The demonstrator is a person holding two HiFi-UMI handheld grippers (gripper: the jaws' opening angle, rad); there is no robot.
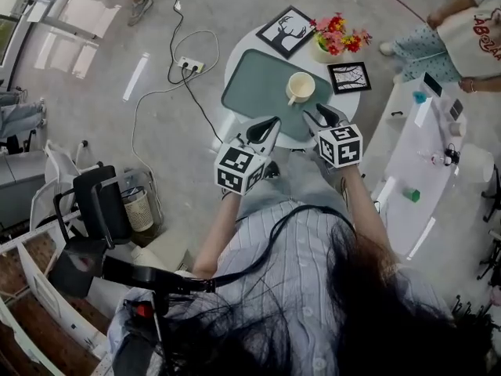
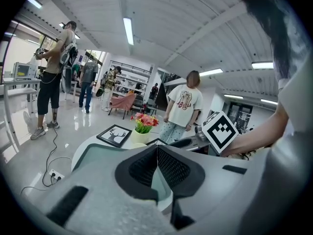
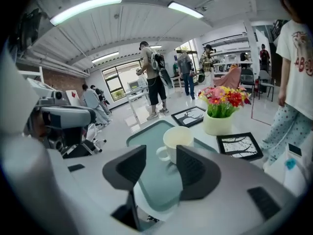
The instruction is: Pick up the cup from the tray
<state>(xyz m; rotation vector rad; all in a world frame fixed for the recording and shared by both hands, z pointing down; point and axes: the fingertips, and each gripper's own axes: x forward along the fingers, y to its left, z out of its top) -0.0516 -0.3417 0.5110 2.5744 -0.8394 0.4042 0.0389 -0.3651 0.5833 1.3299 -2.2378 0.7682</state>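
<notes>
A cream pot of red and pink flowers (image 1: 335, 39) stands at the cream ceramic cup's (image 1: 300, 87) 1 o'clock, and a black-framed branch picture (image 1: 349, 77) at its 3. The cup sits upright on the 3 o'clock side of the grey-green tray (image 1: 244, 92), long axis vertical, handle toward 7 o'clock. The right gripper's (image 1: 319, 116) jaws stand released at the cup's 5 o'clock, and the left gripper's (image 1: 266, 125) are clenched together.

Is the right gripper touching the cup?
Apart. In the right gripper view the right gripper stands open, and the cup sits on the tray beyond its tips, with bare tray between.
</notes>
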